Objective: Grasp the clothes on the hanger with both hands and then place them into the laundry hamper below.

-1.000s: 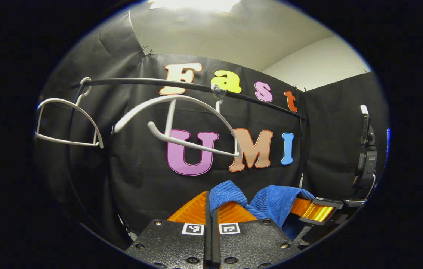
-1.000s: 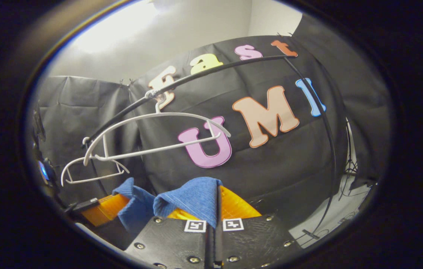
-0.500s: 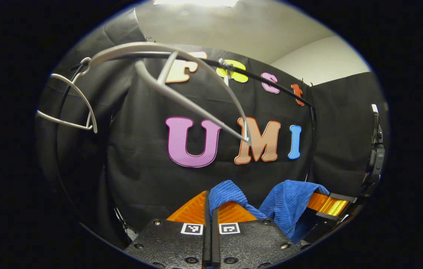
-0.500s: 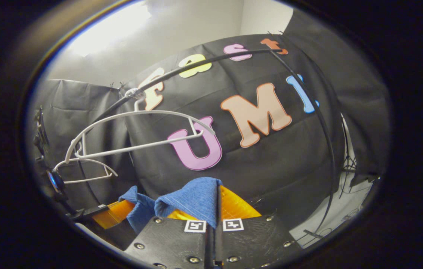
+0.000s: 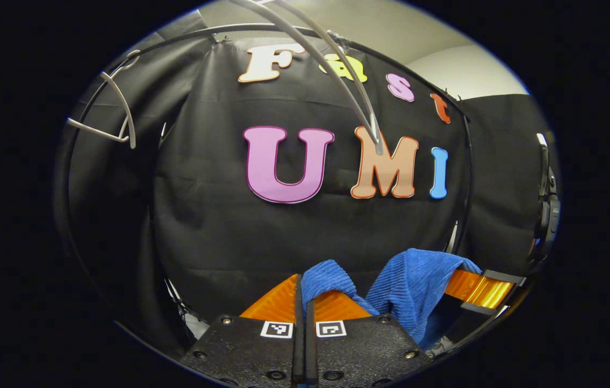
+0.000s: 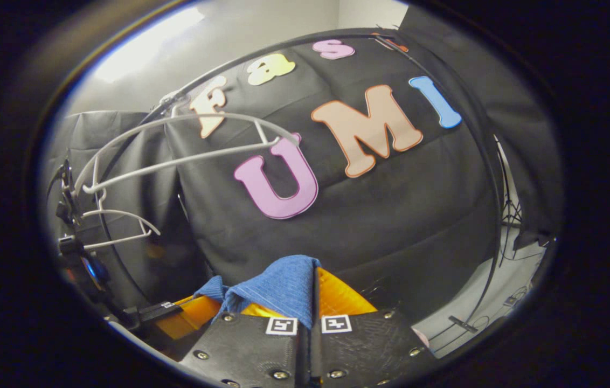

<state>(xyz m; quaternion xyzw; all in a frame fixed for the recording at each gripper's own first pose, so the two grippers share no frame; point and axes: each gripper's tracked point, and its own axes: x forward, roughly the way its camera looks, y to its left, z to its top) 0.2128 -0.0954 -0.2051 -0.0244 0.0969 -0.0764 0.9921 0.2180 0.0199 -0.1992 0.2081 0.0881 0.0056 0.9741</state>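
Left claw (image 5: 300, 293): pressed together, pinching a fold of the blue cloth (image 5: 413, 280) at its tips
Right claw (image 6: 313, 285): pinching the cloth's other end
Cloth: slung between both claws
Hangers (image 6: 186, 151): bare, above the claws

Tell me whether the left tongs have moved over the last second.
Yes. The left tongs, shut on the blue cloth, have gone down: in the left gripper view the rail and the white hanger now sit higher.
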